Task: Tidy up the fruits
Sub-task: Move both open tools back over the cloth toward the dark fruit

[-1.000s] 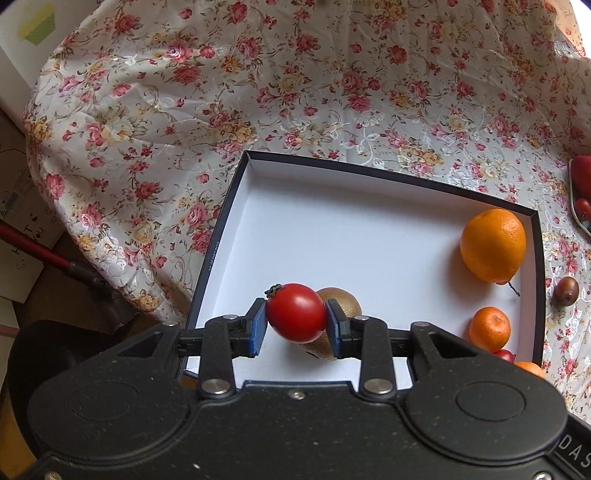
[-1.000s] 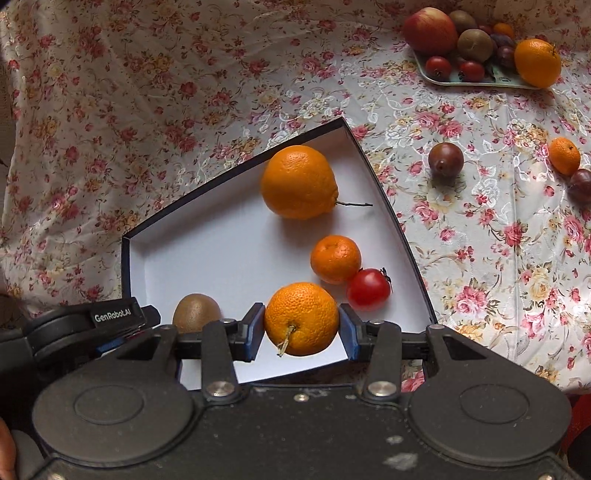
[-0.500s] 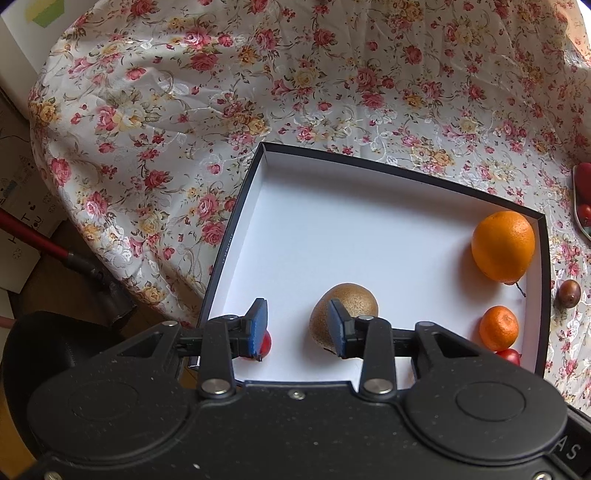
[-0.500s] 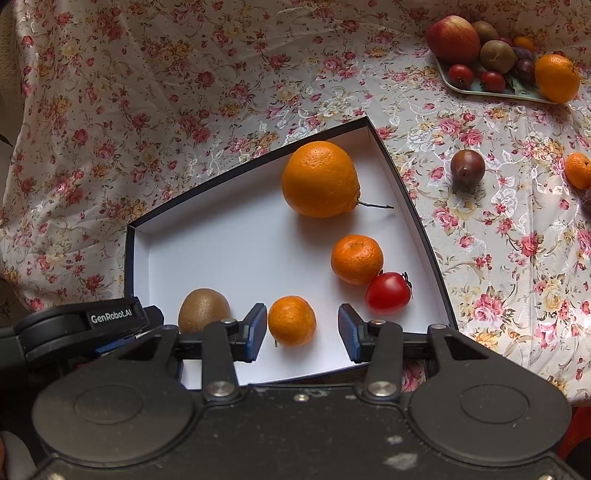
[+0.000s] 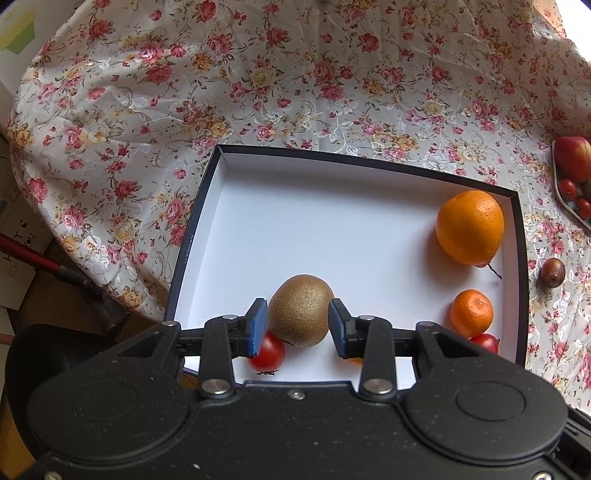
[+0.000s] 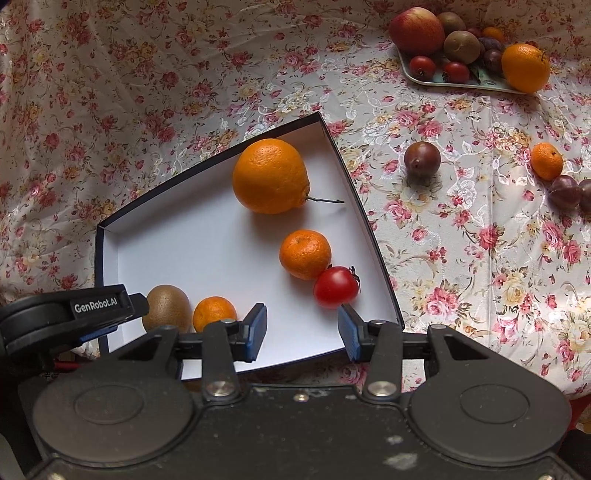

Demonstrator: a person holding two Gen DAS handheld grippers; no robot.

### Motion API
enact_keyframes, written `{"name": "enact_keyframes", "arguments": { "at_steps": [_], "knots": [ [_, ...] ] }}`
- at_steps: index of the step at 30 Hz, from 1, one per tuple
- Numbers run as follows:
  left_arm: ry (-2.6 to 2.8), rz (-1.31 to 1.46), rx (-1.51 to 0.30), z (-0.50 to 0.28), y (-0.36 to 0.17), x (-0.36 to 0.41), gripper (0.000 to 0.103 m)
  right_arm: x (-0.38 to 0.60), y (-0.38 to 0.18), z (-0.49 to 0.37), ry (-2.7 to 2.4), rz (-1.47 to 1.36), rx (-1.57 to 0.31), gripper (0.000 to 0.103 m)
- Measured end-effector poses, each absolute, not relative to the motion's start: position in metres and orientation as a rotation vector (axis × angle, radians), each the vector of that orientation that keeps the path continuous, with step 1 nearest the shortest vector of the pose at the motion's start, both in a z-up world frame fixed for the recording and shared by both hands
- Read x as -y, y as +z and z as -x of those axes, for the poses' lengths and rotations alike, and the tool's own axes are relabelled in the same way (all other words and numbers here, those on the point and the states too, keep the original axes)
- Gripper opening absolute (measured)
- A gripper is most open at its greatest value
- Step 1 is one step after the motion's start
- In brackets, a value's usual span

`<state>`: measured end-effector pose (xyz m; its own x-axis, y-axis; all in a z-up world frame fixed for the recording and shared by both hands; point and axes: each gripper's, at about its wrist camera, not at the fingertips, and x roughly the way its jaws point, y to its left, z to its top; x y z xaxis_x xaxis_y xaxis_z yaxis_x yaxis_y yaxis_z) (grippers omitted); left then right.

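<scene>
A dark-rimmed box with a white floor (image 5: 332, 229) (image 6: 207, 240) lies on the flowered cloth. In it are a large orange (image 5: 470, 227) (image 6: 271, 176), a mandarin (image 5: 471, 314) (image 6: 304, 254), a tomato (image 6: 336, 287), a kiwi (image 5: 301, 310) (image 6: 166, 307) and a smaller mandarin (image 6: 214, 313). A second tomato (image 5: 267, 352) lies by the kiwi, half hidden behind my left finger. My left gripper (image 5: 297, 321) hangs open above the kiwi and holds nothing. My right gripper (image 6: 301, 328) is open and empty over the box's near edge.
A tray (image 6: 461, 83) at the far right holds an apple (image 6: 416, 31), an orange (image 6: 525, 67), kiwis and tomatoes. Loose on the cloth right of the box are a plum (image 6: 422, 158) (image 5: 553, 272), a mandarin (image 6: 546, 160) and more plums (image 6: 564, 192). The table edge drops off at the left.
The left gripper opened and let the tomato drop into the box beside the kiwi. The right gripper opened and left its mandarin in the box. Both have since drawn back.
</scene>
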<state>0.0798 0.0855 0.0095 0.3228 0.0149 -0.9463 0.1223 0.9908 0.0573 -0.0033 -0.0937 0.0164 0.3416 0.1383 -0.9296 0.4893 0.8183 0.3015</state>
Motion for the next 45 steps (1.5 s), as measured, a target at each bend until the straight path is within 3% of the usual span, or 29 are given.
{"name": "enact_keyframes", "arguments": {
  "at_steps": [24, 45],
  "knots": [
    [-0.229, -0.286, -1.234, -0.048, 0.010, 0.018, 0.047, 0.179, 0.001, 0.048, -0.466, -0.679, -1.356, 0.046],
    [-0.424, -0.377, -1.215, -0.010, 0.008, 0.130, 0.047, 0.301, -0.010, 0.117, -0.854, -0.692, -1.315, 0.045]
  ]
}}
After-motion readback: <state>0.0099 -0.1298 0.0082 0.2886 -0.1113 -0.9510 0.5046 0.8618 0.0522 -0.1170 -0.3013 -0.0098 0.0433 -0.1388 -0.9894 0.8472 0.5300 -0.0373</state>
